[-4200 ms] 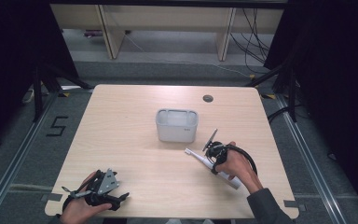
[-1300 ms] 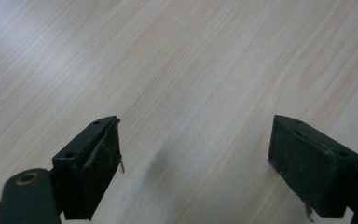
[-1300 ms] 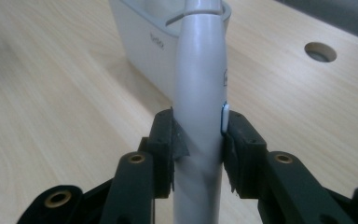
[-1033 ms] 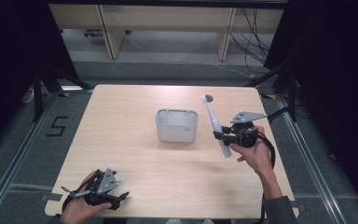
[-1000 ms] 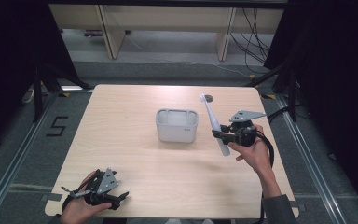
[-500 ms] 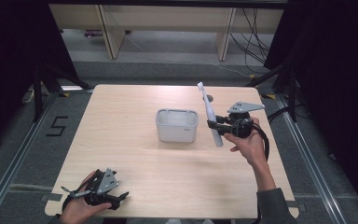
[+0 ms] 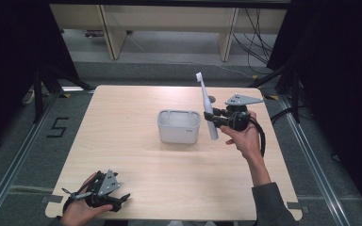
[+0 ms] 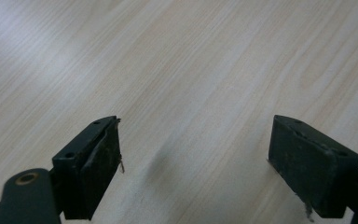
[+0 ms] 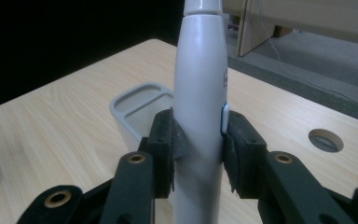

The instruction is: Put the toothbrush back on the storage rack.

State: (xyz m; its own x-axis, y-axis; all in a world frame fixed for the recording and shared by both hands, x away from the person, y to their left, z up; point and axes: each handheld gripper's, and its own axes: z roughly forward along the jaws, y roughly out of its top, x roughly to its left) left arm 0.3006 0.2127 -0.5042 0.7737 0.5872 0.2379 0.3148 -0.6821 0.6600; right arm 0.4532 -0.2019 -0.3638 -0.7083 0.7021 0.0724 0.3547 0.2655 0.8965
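A white electric toothbrush (image 7: 206, 107) stands nearly upright in the air, brush head up, just right of a grey rectangular holder (image 7: 179, 126) at the table's middle. My right gripper (image 7: 215, 119) is shut on the toothbrush's handle (image 9: 199, 116); in the right gripper view both pads press its sides, with the holder (image 9: 137, 109) behind and to the left. My left gripper (image 7: 121, 199) rests at the table's front left corner in a hand. In the left gripper view it (image 8: 193, 158) stands open over bare wood, nothing between the pads.
The wooden table (image 7: 122, 141) has a round cable hole (image 9: 325, 140) near its far right edge. Shelving and cables sit on the floor beyond the far edge. A floor marking reading 5 (image 7: 58, 127) lies to the left.
My right gripper picked the toothbrush up off the table's right side, raised it and swung it upright toward the holder's right side. The left gripper stayed put.
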